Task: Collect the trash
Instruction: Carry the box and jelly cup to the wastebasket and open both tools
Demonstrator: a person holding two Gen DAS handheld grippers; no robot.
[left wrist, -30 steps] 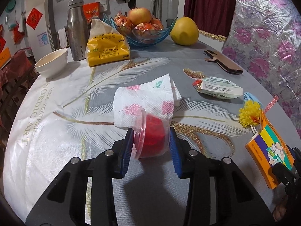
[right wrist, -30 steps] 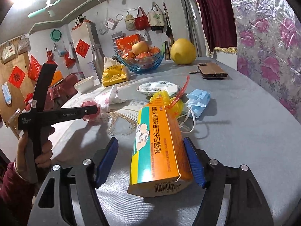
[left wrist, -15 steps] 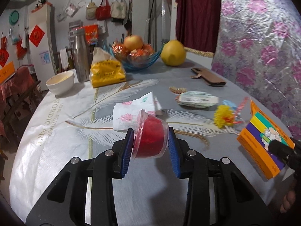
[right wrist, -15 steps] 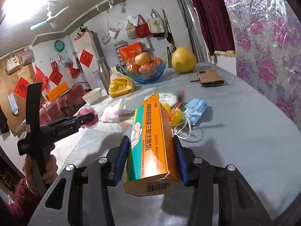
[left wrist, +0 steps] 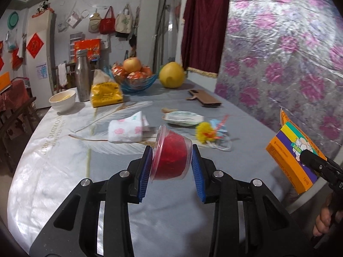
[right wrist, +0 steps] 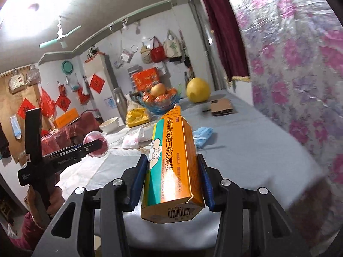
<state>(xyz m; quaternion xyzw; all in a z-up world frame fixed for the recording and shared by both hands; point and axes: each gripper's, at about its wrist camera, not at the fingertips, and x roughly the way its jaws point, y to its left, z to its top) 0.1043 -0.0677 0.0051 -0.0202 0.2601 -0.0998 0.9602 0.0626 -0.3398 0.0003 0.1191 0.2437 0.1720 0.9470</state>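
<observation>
Left gripper blue pads clamped on clear plastic cup with red contents, tilted, held above table. Right gripper clenched on orange box, jaws just closed in onto its sides, box lifted off cloth. Left on table beyond: floral tissue, white packet, yellow pompom, blue mask, fruit bowl, pomelo.
</observation>
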